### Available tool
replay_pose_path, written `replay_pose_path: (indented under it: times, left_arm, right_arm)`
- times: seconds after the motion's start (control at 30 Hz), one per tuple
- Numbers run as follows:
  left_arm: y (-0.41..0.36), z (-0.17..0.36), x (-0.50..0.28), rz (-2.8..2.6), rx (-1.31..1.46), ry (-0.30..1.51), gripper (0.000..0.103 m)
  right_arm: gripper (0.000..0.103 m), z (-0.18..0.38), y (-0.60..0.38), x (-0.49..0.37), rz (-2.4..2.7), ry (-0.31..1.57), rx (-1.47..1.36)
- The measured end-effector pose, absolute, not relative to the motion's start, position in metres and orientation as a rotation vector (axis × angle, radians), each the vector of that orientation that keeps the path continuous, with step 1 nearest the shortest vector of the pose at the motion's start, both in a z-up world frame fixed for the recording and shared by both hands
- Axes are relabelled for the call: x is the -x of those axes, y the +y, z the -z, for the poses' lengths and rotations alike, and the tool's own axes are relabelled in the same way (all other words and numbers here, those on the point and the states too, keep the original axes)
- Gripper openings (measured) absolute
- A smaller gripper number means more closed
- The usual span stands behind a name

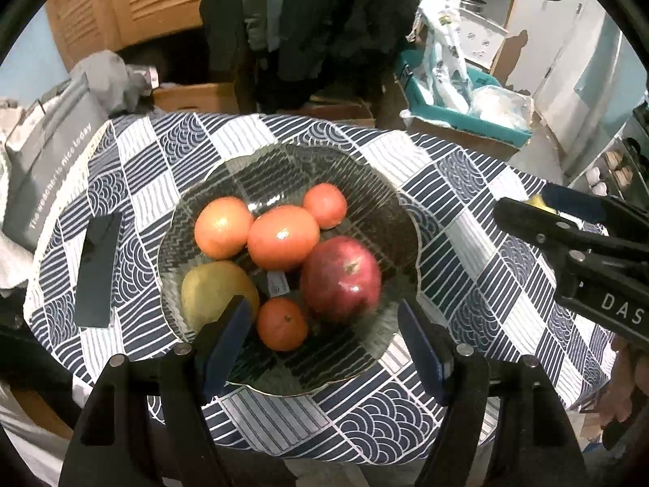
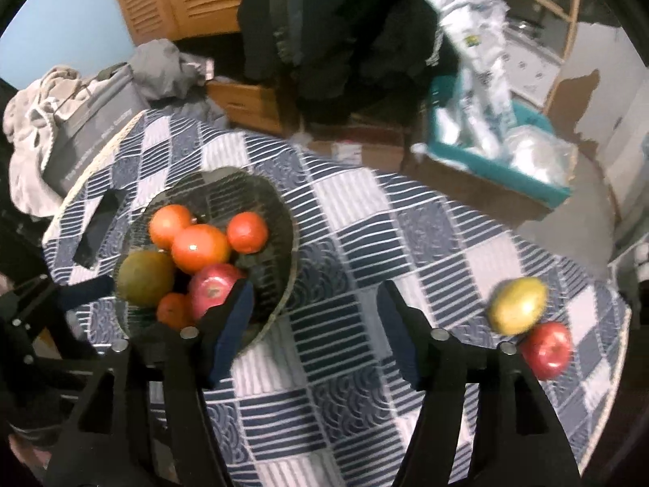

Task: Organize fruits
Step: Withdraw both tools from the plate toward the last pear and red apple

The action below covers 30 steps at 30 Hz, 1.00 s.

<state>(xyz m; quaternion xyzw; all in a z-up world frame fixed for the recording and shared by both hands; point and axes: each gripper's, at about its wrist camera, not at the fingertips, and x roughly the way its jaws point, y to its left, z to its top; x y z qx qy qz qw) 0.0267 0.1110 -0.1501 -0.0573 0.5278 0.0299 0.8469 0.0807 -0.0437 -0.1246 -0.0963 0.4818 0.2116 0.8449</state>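
A dark glass bowl (image 1: 405,211) stands on the blue-and-white checked tablecloth (image 1: 466,211). It holds several oranges (image 1: 283,237), a red apple (image 1: 340,278) and a yellow-green fruit (image 1: 211,288). My left gripper (image 1: 322,312) hangs open above the bowl's near side, with nothing between its fingers. My right gripper (image 2: 314,290) is open and empty over bare cloth, just right of the bowl (image 2: 284,219). On the cloth at the far right lie another yellow-green fruit (image 2: 517,304) and a second red apple (image 2: 545,349), touching each other.
A black phone (image 1: 97,272) lies flat left of the bowl. A grey bag (image 1: 48,162) and crumpled cloth sit past the table's left edge. Behind the table are cardboard boxes and a teal box (image 1: 446,113) of plastic bags.
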Motion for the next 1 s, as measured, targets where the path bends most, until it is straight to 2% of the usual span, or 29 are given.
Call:
replay_pose_path:
  times: [0.43, 0.53, 1.0]
  left_arm:
    - [0.073, 0.118, -0.017, -0.021, 0.049, 1.048, 0.076]
    - [0.063, 0.109, -0.013, -0.012, 0.032, 1.026, 0.081]
    - [0.017, 0.082, -0.005, 0.055, -0.021, 0.976, 0.081]
  right_arm:
    - [0.073, 0.093, -0.103, -0.061, -0.303, 0.958, 0.186]
    - [0.075, 0.087, -0.116, -0.054, -0.279, 0.944, 0.182]
    - [0.076, 0.071, -0.167, -0.029, -0.2, 0.911, 0.173]
